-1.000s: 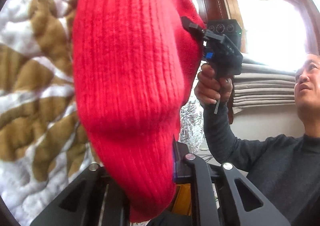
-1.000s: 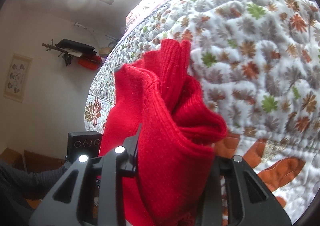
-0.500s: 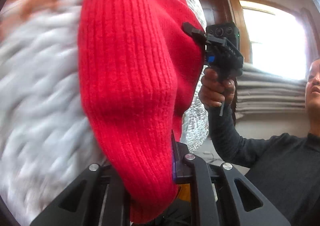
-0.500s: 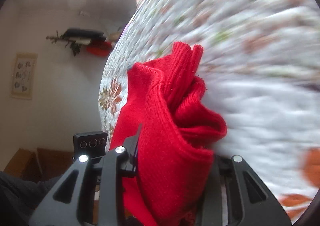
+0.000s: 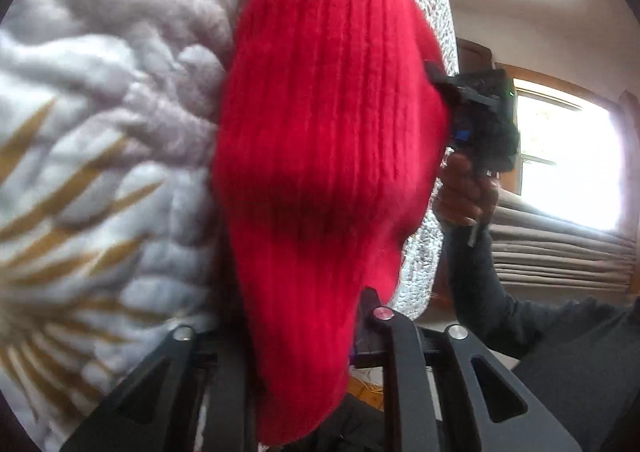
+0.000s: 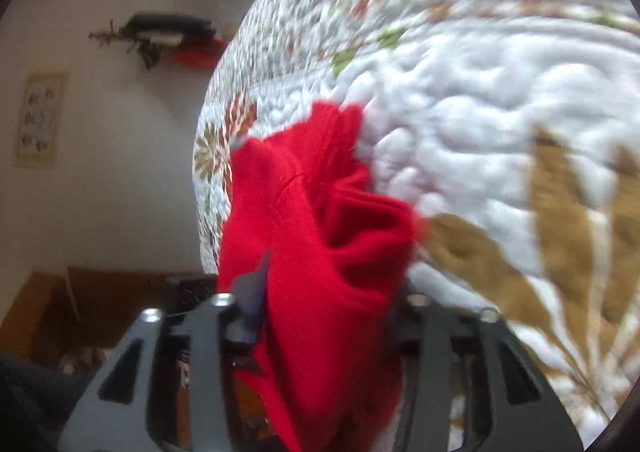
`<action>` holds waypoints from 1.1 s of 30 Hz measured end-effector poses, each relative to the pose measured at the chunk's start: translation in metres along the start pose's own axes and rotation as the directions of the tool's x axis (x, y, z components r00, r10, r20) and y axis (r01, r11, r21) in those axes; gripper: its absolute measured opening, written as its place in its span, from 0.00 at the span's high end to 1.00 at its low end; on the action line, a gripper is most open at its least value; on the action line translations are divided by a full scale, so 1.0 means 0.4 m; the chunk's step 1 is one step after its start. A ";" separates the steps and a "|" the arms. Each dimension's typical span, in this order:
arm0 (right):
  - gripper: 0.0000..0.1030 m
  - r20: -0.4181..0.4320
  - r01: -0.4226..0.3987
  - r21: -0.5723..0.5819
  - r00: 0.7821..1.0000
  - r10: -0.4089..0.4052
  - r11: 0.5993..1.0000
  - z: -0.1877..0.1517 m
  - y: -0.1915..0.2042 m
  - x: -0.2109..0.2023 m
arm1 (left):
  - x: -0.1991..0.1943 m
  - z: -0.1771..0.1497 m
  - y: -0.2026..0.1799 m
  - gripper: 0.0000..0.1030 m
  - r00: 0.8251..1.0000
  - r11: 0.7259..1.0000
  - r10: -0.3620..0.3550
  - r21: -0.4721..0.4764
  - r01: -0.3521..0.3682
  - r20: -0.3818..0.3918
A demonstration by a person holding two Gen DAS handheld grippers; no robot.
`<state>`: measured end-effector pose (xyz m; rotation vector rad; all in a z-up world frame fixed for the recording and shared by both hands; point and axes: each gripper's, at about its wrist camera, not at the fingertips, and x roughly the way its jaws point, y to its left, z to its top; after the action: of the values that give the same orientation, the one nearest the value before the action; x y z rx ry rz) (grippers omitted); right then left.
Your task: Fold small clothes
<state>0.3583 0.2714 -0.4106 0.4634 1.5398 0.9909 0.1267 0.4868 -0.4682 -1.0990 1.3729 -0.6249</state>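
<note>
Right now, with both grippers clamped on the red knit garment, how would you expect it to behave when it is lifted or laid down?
Probably floppy: the red knit garment sags in a bulge between the left gripper and the right gripper. Likely not slippery, since its ribbed, fuzzy knit should hold in the fingers. It bunches into folds in the right wrist view, so it may crumple on the quilt unless spread.

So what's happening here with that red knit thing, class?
A person holds a gripper in each hand, and both are clamped on one red knitted garment. The left gripper and right gripper hold it up over a quilted bedspread. It hangs bunched, with no neat fold visible yet.
</note>
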 end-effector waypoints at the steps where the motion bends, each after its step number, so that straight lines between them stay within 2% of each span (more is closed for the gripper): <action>1: 0.41 0.018 0.007 -0.002 1.000 -0.007 1.000 -0.001 0.004 -0.015 | -0.007 0.001 -0.002 0.71 1.000 1.000 -0.006 0.003 0.006 0.002; 2: 0.33 0.037 0.010 0.000 0.999 -0.010 1.000 0.000 0.006 -0.028 | -0.010 -0.003 -0.011 0.65 1.000 1.000 -0.002 0.002 0.002 0.008; 3: 0.30 0.058 0.012 0.008 0.998 -0.012 1.000 0.003 0.005 -0.045 | -0.015 -0.008 -0.018 0.63 1.000 1.000 0.004 -0.002 -0.004 0.013; 5: 0.29 0.076 0.005 0.018 0.997 -0.007 1.000 0.003 0.003 -0.055 | -0.035 -0.017 -0.023 0.54 0.999 1.000 0.027 -0.010 -0.027 0.026; 7: 0.32 0.074 0.016 0.024 0.997 -0.018 1.000 -0.008 -0.013 -0.058 | -0.058 -0.032 -0.041 0.49 0.997 0.997 0.070 -0.016 -0.070 0.044; 9: 0.56 0.077 0.052 0.009 0.996 -0.052 0.999 -0.019 -0.015 -0.072 | -0.102 -0.046 -0.049 0.48 0.994 0.996 0.088 -0.022 -0.087 0.060; 10: 0.84 0.070 0.102 0.008 0.992 -0.103 0.995 -0.018 -0.029 -0.078 | -0.132 -0.041 -0.027 0.48 0.994 0.996 0.091 -0.024 -0.090 0.066; 11: 0.83 0.073 0.145 0.026 0.987 -0.146 0.989 -0.021 -0.047 -0.084 | -0.148 -0.044 -0.020 0.48 0.993 0.995 0.093 -0.026 -0.091 0.072; 13: 0.80 0.096 0.131 0.076 0.986 -0.138 0.989 -0.029 -0.076 -0.091 | -0.157 -0.050 -0.025 0.48 0.992 0.995 0.095 -0.024 -0.094 0.077; 14: 0.68 0.108 0.127 0.090 0.985 -0.136 0.988 -0.033 -0.078 -0.098 | -0.157 -0.042 -0.016 0.48 0.992 0.995 0.100 -0.018 -0.099 0.077; 16: 0.52 0.176 0.130 0.130 0.973 -0.152 0.983 -0.049 -0.067 -0.147 | -0.170 -0.037 -0.040 0.46 0.990 0.993 0.111 0.016 -0.113 0.083; 18: 0.52 0.218 0.147 0.146 0.960 -0.176 0.978 -0.065 -0.046 -0.183 | -0.168 -0.021 -0.084 0.41 0.986 0.988 0.131 0.067 -0.138 0.099; 22: 0.52 0.159 0.142 0.137 0.974 -0.163 0.980 -0.076 -0.012 -0.153 | -0.139 0.032 -0.155 0.38 0.987 0.982 0.108 0.144 -0.124 0.119; 24: 0.73 0.128 0.152 0.133 0.977 -0.169 0.979 -0.068 -0.009 -0.112 | -0.109 0.056 -0.167 0.37 0.988 0.979 0.103 0.163 -0.120 0.112; 25: 0.94 0.130 0.164 0.115 0.975 -0.178 0.980 -0.062 0.001 -0.105 | -0.126 0.061 -0.142 0.37 0.989 0.979 0.103 0.168 -0.120 0.106; 26: 0.94 0.142 0.175 0.101 0.972 -0.189 0.979 -0.059 0.009 -0.108 | -0.106 0.069 -0.142 0.37 0.991 0.979 0.096 0.173 -0.111 0.095; 30: 0.95 0.273 0.278 0.010 0.924 -0.270 0.961 -0.054 0.066 -0.159 | -0.072 0.076 -0.110 0.37 0.995 0.981 0.091 0.165 -0.098 0.049; 31: 0.95 0.277 0.295 0.020 0.916 -0.289 0.955 -0.054 0.060 -0.157 | -0.061 0.076 -0.105 0.37 0.995 0.981 0.092 0.166 -0.097 0.038; 33: 0.95 0.232 0.319 0.070 0.916 -0.327 0.945 -0.055 0.006 -0.128 | -0.049 0.077 -0.095 0.37 0.996 0.983 0.088 0.162 -0.089 0.018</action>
<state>0.3491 0.2265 -0.3787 0.3228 1.3587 0.6295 0.1621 0.4960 -0.4303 -0.9048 1.3295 -0.6531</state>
